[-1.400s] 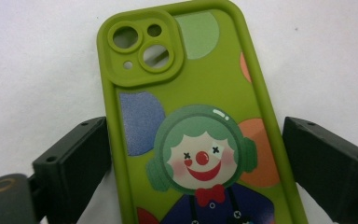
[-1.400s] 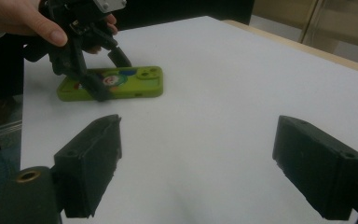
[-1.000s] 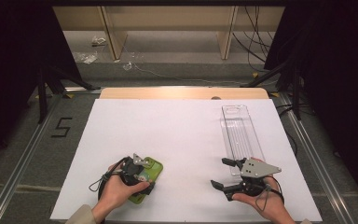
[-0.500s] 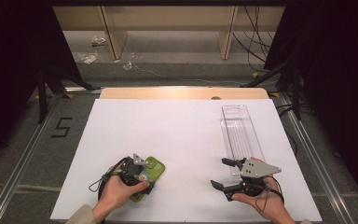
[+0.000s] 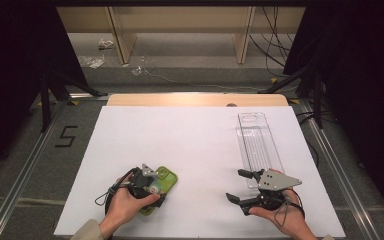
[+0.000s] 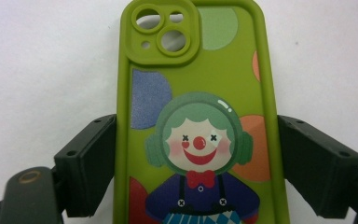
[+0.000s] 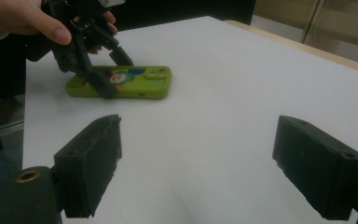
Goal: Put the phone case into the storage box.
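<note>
Green clown phone case (image 6: 196,116) between gripper (image 6: 196,172) jaws

Green clown-print phone case (image 6: 196,116), lying flat, back up, near-left on white table

Lab or recording studio, not a home. Counter (image 5: 200,145) covered by a plain white sheet, with a bare wooden edge at the far side. Black curtains hang on both sides; dark stand legs (image 5: 50,92) are planted on grey carpet. Metal rails (image 5: 25,170) run along the floor beside the counter, and a taped number "5" (image 5: 66,136) marks the left side (a station label, by the look of it). Loose cables (image 5: 275,50) trail at the back right, near light wooden shelving (image 5: 180,20). Bits of clear wrapping (image 5: 92,60) lie on the floor.
</note>
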{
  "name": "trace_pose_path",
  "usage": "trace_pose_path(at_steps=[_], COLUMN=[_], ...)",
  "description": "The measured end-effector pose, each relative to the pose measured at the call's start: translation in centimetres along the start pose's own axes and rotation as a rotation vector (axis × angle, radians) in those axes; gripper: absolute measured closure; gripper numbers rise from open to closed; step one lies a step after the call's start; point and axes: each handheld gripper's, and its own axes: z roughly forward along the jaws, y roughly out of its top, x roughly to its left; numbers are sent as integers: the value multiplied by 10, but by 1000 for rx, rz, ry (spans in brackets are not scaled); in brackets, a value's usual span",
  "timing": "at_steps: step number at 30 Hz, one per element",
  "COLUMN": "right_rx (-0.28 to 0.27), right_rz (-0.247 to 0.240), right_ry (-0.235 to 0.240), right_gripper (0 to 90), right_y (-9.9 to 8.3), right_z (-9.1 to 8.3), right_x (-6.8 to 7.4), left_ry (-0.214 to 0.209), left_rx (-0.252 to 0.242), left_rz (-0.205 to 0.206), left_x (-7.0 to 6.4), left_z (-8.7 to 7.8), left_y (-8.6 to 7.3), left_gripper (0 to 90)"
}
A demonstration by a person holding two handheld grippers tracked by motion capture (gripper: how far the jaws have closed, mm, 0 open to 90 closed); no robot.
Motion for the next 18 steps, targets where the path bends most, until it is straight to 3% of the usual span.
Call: trace_pose_path(at_steps=[18], right_rx=[-4], right_rz=[4], right_ry=[-2], right_gripper=[166], right_y=[1], right_z=[1], right_x=[0], left_ry=[8], left_rx=[-122], left_rz=[-13], left_x=[2], left_z=[-12], left_y=[3], left_gripper=[162])
